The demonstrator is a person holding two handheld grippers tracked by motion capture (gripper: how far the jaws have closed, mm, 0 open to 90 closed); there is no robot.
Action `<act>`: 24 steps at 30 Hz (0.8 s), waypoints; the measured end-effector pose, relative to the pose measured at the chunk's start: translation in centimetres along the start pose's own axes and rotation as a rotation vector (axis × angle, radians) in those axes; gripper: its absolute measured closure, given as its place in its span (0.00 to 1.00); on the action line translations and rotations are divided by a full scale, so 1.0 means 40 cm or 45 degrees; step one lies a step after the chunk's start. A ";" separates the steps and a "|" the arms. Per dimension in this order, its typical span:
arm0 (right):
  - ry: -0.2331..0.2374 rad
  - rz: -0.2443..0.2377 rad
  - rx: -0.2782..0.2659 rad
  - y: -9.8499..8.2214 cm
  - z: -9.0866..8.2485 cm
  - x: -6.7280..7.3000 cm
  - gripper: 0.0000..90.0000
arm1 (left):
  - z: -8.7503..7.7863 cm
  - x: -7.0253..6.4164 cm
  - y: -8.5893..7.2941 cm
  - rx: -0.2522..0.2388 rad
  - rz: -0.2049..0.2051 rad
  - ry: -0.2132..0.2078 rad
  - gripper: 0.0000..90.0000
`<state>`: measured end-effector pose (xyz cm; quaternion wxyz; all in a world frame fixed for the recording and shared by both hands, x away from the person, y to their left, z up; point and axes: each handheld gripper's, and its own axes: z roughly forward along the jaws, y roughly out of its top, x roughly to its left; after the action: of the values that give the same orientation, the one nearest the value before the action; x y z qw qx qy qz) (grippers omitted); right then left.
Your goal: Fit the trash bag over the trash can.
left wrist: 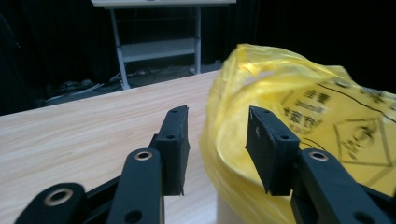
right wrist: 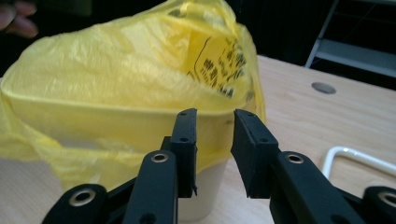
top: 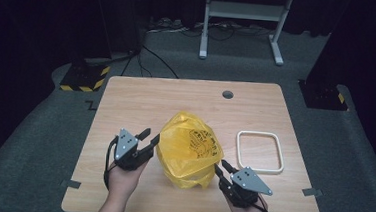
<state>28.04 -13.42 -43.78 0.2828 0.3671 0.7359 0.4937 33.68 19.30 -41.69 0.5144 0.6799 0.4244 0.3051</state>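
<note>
A yellow plastic bag [top: 189, 148] with black print sits in the middle of the wooden table [top: 141, 98], draped over a white container [right wrist: 205, 186]. My left gripper [top: 151, 137] is at the bag's left side. In the left gripper view its jaws [left wrist: 218, 114] stand apart, with the bag's [left wrist: 289, 107] edge showing in the gap and nothing pinched. My right gripper [top: 220, 165] is at the bag's near right corner. Its jaws [right wrist: 215, 115] stand open just short of the bag-covered rim [right wrist: 116, 112] of the container.
A white rectangular frame [top: 259, 151] lies flat on the table right of the bag. A round hole [top: 227, 94] sits near the table's far edge. A white metal stand [top: 242, 19] is on the floor beyond the table.
</note>
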 end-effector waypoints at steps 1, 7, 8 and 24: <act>0.007 0.003 0.007 -0.005 0.000 0.001 0.77 | 0.014 0.008 0.006 0.019 -0.001 0.000 0.67; 0.027 -0.003 0.060 -0.028 0.007 0.024 0.77 | 0.094 0.055 -0.005 0.172 -0.021 0.022 0.72; 0.031 -0.011 0.063 -0.032 0.008 0.030 0.77 | 0.105 0.056 -0.012 0.194 -0.014 0.007 0.72; -0.049 -0.077 0.117 -0.011 0.082 -0.063 0.76 | 0.014 -0.020 -0.099 0.107 -0.022 -0.153 0.77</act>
<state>31.91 -13.88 -45.23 0.2947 0.3666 0.7629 0.4435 32.74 18.79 -45.60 0.5124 0.7144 0.4110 0.2413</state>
